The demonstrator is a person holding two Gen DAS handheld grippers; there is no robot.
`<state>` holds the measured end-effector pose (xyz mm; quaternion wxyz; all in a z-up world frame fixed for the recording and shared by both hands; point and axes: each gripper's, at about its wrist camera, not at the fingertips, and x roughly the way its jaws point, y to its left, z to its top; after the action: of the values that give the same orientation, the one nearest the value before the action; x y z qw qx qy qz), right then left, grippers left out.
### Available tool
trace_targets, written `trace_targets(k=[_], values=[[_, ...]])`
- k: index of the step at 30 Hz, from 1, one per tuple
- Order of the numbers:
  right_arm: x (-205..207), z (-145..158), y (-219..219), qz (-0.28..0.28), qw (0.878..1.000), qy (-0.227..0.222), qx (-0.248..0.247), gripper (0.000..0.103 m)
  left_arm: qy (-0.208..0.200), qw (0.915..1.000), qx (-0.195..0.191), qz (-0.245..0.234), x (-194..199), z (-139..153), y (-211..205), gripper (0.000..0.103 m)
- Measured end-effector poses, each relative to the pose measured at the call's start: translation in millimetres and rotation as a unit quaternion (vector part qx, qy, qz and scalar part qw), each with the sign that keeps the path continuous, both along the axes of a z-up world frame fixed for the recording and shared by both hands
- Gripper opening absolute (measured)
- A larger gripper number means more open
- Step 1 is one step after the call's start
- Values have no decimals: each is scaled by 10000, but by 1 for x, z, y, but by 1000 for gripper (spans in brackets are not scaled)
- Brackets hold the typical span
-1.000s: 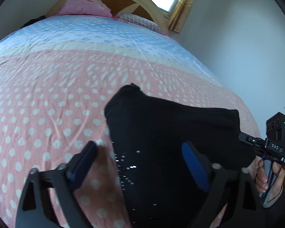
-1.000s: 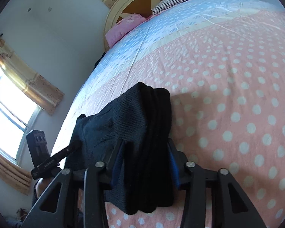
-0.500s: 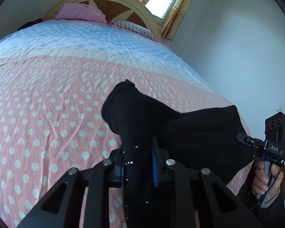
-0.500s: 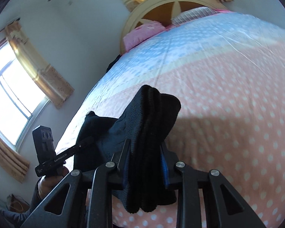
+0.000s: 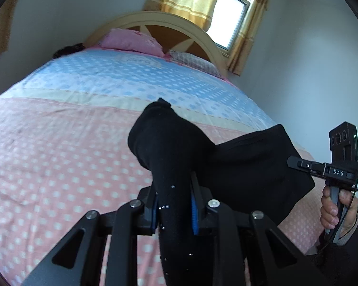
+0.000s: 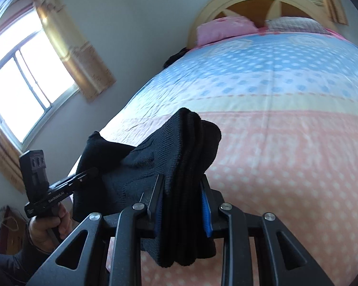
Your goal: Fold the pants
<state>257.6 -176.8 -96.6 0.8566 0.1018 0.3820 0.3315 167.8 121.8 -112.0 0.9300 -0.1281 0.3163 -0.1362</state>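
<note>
Black knit pants (image 5: pixel 238 166), soft and limp, looked light; they sagged between the two grips and bunched thick at each pinch, so not slippery and nothing fragile. Fabric hung above the polka-dot bedspread (image 5: pixel 59 143), near the foot end of the bed, apparently lifted clear of it. Best holds judged to be the two corners of one folded edge, where the layers stack, which is where both tools had it. Left gripper (image 5: pixel 174 211) was nearly closed, blue pads clamped on a rolled wad of the pants, pointing down toward the bed at a slant. Right gripper (image 6: pixel 182 208) was also clamped narrow on a stack of several ribbed layers, angled down likewise. Person's right hand (image 5: pixel 334 207) gripped its tool handle off to the side; left hand (image 6: pixel 47 224) did the same in the right wrist view. Pink pillow (image 5: pixel 131 41) sat far off at the headboard.
</note>
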Motion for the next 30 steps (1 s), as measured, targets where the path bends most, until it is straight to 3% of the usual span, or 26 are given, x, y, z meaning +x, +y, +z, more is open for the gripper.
trace_targets(k=[7,15,26,28,29,30], values=[[19,-3,63,403,9991,15,-148,27,-39,9981,404,458,-12,5,47,21],[41,-18,119,653,9975,184,-177,27,-17,9955,448,838,-26,-2,87,21],[63,-62,152,648,9952,663,-322,28,254,9922,477,1126,-21,-27,111,21],[70,-71,149,519,9953,759,-309,33,332,9920,494,1115,-19,-34,117,22],[73,-77,146,425,9952,837,-259,34,383,9912,588,1120,-18,-39,116,24],[75,-80,142,346,9955,858,-212,40,447,9894,701,1188,-18,-43,119,33]])
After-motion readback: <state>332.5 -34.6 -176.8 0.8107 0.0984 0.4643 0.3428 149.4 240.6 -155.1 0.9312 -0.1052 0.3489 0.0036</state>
